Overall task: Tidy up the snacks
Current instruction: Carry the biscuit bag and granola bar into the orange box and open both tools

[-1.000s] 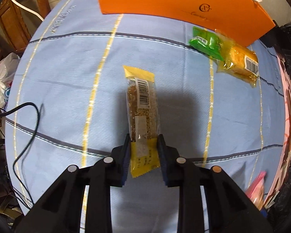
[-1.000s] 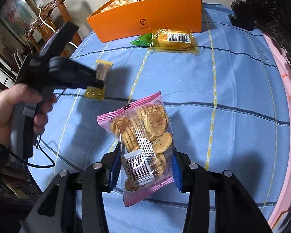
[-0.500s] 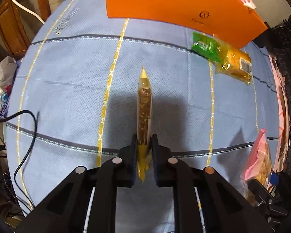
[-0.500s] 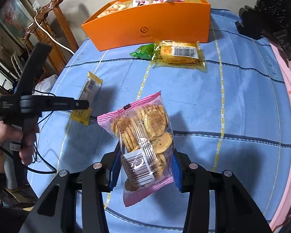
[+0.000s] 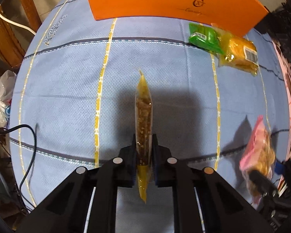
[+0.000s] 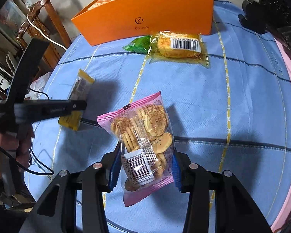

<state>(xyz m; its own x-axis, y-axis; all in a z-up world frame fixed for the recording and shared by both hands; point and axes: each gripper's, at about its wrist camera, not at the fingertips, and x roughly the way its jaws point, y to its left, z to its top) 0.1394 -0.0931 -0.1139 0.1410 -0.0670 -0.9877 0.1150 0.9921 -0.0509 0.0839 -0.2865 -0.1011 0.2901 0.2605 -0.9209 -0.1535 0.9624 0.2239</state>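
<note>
- Two grippers each hold a snack above the blue tablecloth [image 5: 67,77].
- Left gripper [image 5: 144,161] pinches the yellow snack bar [image 5: 143,116] edge-on.
- Right gripper [image 6: 145,167] clamps the pink cracker bag [image 6: 143,136], near the orange box [image 6: 145,19].

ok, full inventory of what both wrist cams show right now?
orange box: 1, orange, far end of table, snacks inside
green packet: 1, green, in front of the box
yellow-wrapped cake: 1, yellow, barcode up, partly over the green packet
tablecloth: 1, blue with yellow and dark stripes
grain bar: 1, yellow ends, clamped edge-on in left gripper
cracker bag: 1, pink-edged, clamped in right gripper
white plastic bag: 1, off table edge
black cable: 1, table's left edge
left gripper: black, shut on bar
right gripper: black, shut on bag
hand: 1, holding left gripper
</note>
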